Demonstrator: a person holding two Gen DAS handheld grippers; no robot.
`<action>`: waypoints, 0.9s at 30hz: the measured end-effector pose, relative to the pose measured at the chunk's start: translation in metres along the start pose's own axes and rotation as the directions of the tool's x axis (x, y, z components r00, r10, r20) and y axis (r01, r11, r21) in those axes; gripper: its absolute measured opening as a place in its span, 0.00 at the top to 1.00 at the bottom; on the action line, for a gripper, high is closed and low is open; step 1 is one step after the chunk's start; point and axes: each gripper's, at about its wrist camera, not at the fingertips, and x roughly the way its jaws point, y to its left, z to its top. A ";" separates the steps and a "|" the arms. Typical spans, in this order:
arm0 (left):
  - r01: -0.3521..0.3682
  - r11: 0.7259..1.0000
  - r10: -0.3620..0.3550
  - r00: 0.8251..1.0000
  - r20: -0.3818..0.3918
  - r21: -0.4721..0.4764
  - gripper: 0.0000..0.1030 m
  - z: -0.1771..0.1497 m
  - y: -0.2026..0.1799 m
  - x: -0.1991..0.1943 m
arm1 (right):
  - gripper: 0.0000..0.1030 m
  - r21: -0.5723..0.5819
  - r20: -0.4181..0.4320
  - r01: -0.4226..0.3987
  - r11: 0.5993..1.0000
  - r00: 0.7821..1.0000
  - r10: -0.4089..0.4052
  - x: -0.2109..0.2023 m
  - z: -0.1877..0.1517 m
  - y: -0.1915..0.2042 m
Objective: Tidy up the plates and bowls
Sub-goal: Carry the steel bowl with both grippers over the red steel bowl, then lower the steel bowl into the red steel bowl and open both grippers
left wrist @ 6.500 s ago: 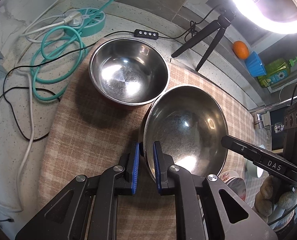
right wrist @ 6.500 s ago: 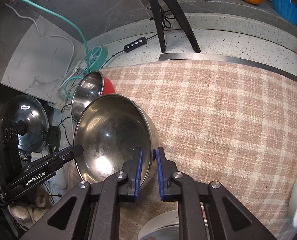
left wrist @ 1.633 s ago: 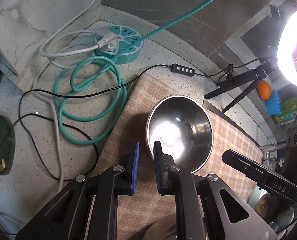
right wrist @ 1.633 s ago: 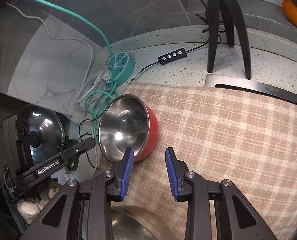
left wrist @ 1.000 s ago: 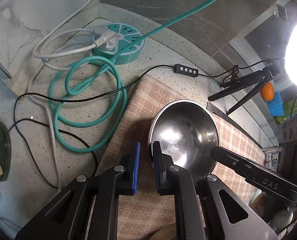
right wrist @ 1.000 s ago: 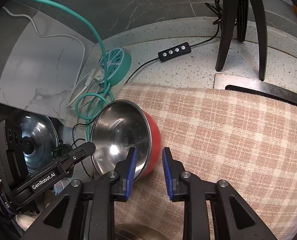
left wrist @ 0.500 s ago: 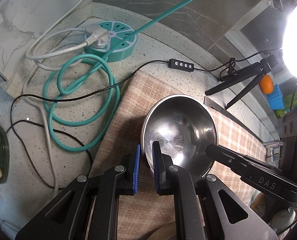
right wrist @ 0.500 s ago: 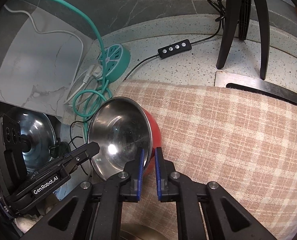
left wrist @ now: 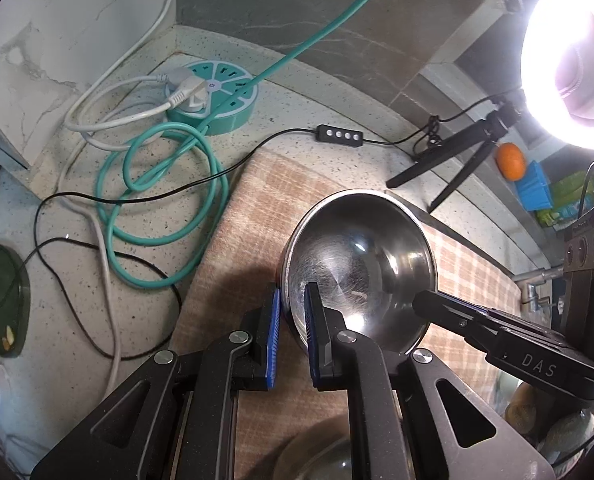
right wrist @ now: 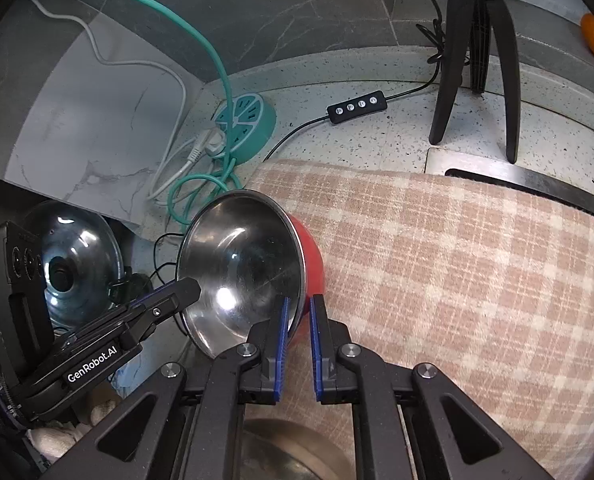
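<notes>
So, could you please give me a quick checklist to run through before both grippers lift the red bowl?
1. Left gripper shut on the red bowl rim: ok.
2. Right gripper shut on the opposite rim: ok.
3. Bowl empty inside: ok.
4. Bowl level: not ok, it tilts on the checked cloth.
5. Second steel bowl sits close under the grippers; clearance: cannot tell.
6. Green cable clear of the bowl: ok.

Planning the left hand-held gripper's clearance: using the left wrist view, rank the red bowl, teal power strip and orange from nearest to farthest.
1. red bowl: rim between the left hand-held gripper fingers.
2. teal power strip: far left, by the wall corner.
3. orange: far right, beyond the tripod.
</notes>
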 end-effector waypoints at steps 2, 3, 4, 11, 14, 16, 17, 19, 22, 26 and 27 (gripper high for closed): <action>0.007 1.000 -0.007 1.000 0.005 0.005 0.90 -0.004 -0.003 -0.005 | 0.91 -0.005 0.005 -0.003 1.000 1.000 0.003 -0.008 -0.005 0.001; 0.009 1.000 -0.009 1.000 0.008 0.006 0.90 -0.006 -0.004 -0.009 | 0.91 -0.007 0.007 -0.005 1.000 1.000 0.005 -0.011 -0.007 0.002; 0.011 1.000 -0.011 1.000 0.012 0.008 0.90 -0.008 -0.005 -0.012 | 0.91 -0.009 0.008 -0.009 1.000 1.000 0.009 -0.015 -0.010 0.002; 0.013 0.999 -0.015 0.999 0.042 0.030 0.90 -0.026 -0.017 -0.033 | 0.90 -0.027 0.025 -0.025 0.999 0.999 0.025 -0.040 -0.032 0.007; 0.024 0.999 -0.025 0.999 0.048 0.033 0.90 -0.034 -0.018 -0.042 | 0.90 -0.028 0.029 -0.031 0.999 0.999 0.032 -0.051 -0.042 0.008; 0.031 0.999 -0.033 0.998 0.048 0.033 0.90 -0.042 -0.019 -0.048 | 0.90 -0.030 0.028 -0.039 0.999 0.999 0.040 -0.056 -0.049 0.008; 0.034 0.999 -0.036 0.998 0.048 0.034 0.90 -0.045 -0.019 -0.050 | 0.90 -0.031 0.027 -0.044 0.999 0.999 0.045 -0.059 -0.054 0.009; 0.040 0.999 -0.042 0.998 0.047 0.032 0.90 -0.054 -0.020 -0.054 | 0.90 -0.036 0.025 -0.049 0.998 0.998 0.050 -0.064 -0.062 0.010; 0.045 0.998 -0.047 0.998 0.050 0.034 0.90 -0.066 -0.022 -0.060 | 0.90 -0.048 0.025 -0.046 0.998 0.999 0.047 -0.072 -0.075 0.014; 0.055 0.998 -0.057 0.997 0.049 0.028 0.90 -0.084 -0.023 -0.067 | 0.90 -0.051 0.021 -0.057 0.997 0.998 0.058 -0.079 -0.091 0.017; 0.056 0.998 -0.057 0.997 0.048 0.027 0.90 -0.090 -0.023 -0.069 | 0.90 -0.054 0.020 -0.058 0.997 0.998 0.059 -0.081 -0.096 0.017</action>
